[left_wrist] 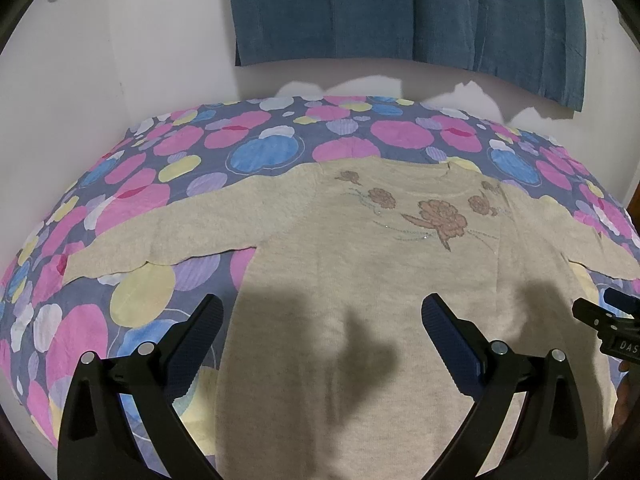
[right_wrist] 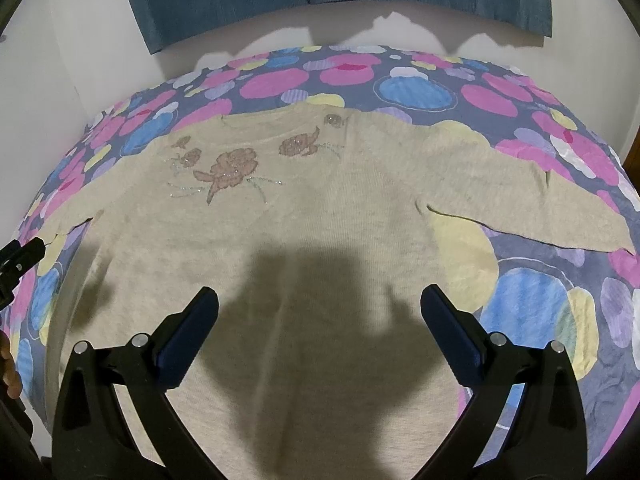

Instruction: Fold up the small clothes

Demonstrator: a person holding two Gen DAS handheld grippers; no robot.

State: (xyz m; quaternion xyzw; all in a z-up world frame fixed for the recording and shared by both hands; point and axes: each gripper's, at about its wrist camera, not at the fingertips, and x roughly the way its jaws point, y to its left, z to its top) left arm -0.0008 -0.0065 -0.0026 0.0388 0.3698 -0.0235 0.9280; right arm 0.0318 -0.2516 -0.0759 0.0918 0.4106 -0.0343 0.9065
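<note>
Bedsheet printed with pink, blue and yellow circles on grey-blue [left_wrist: 256, 152], dark teal ribbed curtain [left_wrist: 400, 12] hanging above, white wall [left_wrist: 120, 40].

The only readable lettering is "DAS", white on a black part of the right gripper [left_wrist: 622, 346] at the right edge of the left wrist view; the word is cut off there.

A home bedroom: flower-patterned bedsheet [left_wrist: 256, 152], blue curtain [left_wrist: 400, 12], white wall [left_wrist: 120, 40].
</note>
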